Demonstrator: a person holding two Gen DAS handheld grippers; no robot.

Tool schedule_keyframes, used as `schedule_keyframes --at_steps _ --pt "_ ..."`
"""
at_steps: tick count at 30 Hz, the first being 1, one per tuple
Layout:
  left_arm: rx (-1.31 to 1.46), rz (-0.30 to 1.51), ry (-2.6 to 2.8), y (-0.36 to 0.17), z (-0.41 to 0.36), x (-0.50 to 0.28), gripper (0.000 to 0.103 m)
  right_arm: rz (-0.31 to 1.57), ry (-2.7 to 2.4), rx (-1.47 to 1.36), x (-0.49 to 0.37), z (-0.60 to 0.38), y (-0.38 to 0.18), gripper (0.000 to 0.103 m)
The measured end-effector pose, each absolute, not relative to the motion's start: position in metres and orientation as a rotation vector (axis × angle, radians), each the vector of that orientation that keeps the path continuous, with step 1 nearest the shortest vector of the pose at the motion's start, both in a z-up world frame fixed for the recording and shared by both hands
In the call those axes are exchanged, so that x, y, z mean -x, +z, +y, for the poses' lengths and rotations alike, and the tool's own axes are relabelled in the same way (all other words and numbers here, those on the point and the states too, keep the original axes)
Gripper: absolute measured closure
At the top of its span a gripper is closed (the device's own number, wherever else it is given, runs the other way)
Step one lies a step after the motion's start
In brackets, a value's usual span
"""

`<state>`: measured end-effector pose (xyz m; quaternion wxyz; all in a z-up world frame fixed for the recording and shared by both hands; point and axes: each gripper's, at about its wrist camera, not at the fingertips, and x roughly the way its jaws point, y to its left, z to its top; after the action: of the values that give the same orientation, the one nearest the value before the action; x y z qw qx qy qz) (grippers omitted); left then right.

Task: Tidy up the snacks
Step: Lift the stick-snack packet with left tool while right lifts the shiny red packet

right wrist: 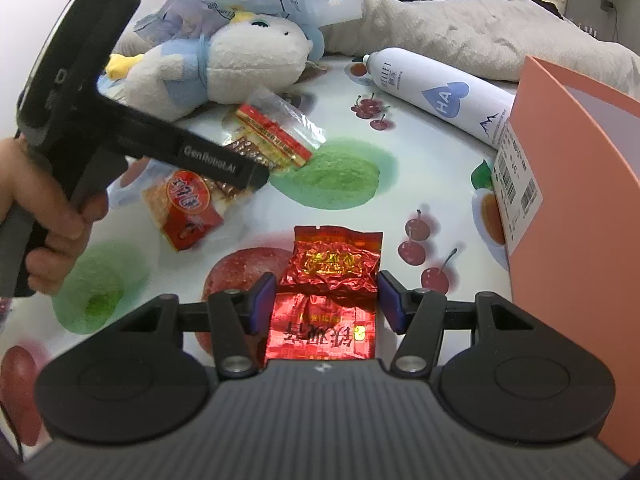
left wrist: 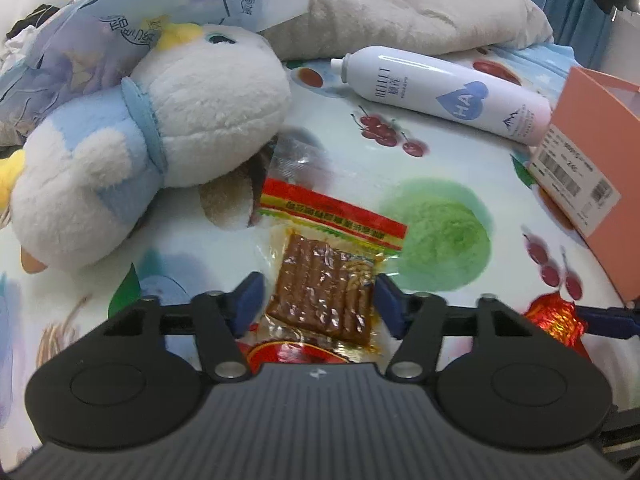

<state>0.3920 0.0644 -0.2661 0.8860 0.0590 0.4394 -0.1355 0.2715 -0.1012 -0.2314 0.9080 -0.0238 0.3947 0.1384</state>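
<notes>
The clear snack pack, with brown strips inside and a red-and-yellow header, lay flat on the fruit-print worktop between the pads of the left tongs. The right pad touched the pack's edge; a gap showed at the left pad, so the tongs stood part open with no grip. The red foil packet lay between the pads of the right tongs; whether those pads pressed it could not be told. Ahead of the left tongs sat a plush toy. Ahead of the right tongs lay a white spray can, with an orange box to their right.
</notes>
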Motion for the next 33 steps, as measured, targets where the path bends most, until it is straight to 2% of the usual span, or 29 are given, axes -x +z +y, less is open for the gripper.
schedule_keyframes --at_steps 22,33 --pt "0.143 0.962 -0.154 -0.245 0.058 -0.251 0.043 0.830 0.283 0.058 -0.205 -0.119 -0.206 0.045" --pt "0.252 0.920 -0.108 -0.209 0.058 -0.198 0.043 0.816 0.284 0.037 -0.175 -0.133 -0.179 0.045"
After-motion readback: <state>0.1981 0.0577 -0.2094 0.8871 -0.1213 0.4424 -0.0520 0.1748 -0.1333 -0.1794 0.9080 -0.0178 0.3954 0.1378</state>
